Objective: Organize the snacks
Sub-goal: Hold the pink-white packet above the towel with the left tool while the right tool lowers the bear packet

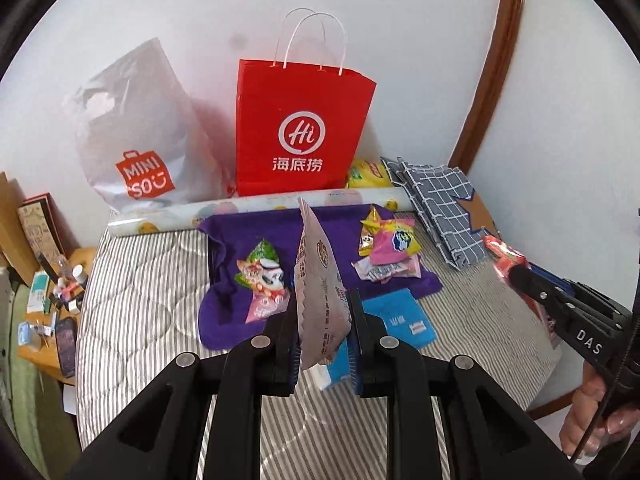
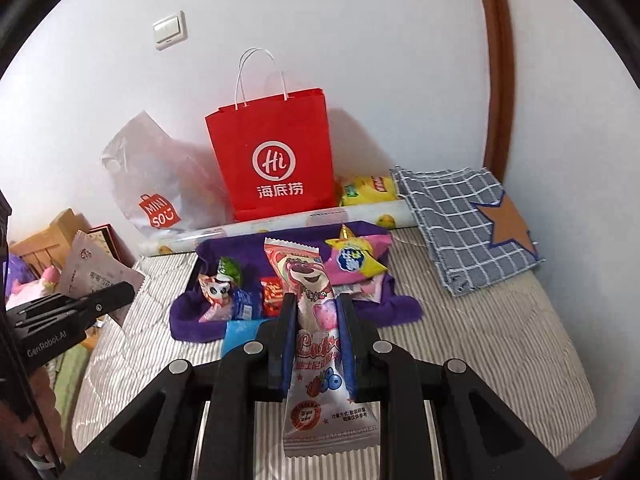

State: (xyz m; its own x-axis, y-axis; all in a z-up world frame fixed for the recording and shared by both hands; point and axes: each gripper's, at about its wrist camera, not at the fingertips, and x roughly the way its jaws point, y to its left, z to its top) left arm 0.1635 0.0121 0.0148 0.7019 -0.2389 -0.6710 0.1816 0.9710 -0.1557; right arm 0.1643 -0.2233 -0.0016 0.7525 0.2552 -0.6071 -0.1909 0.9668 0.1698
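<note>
The left tool (image 1: pixel 322 320) holds a pale flat snack packet (image 1: pixel 318 280) tightly; the right tool (image 2: pixel 316 316) holds a pink bear-printed snack packet (image 2: pixel 308 304). Ahead of both tools, a purple cloth tray (image 2: pixel 280 248) on the striped bed (image 2: pixel 480 340) contains small wrapped snacks (image 2: pixel 352 260). Behind it stands a red paper bag (image 2: pixel 276 160); its inside is hidden.

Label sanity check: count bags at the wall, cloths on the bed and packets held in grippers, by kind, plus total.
Bags: 2 (red paper bag, white plastic bag)
Cloths: 2 (purple cloth, checked cloth)
Held packets: 2 (pale packet in left gripper, bear packet in right gripper)
Total: 6
</note>
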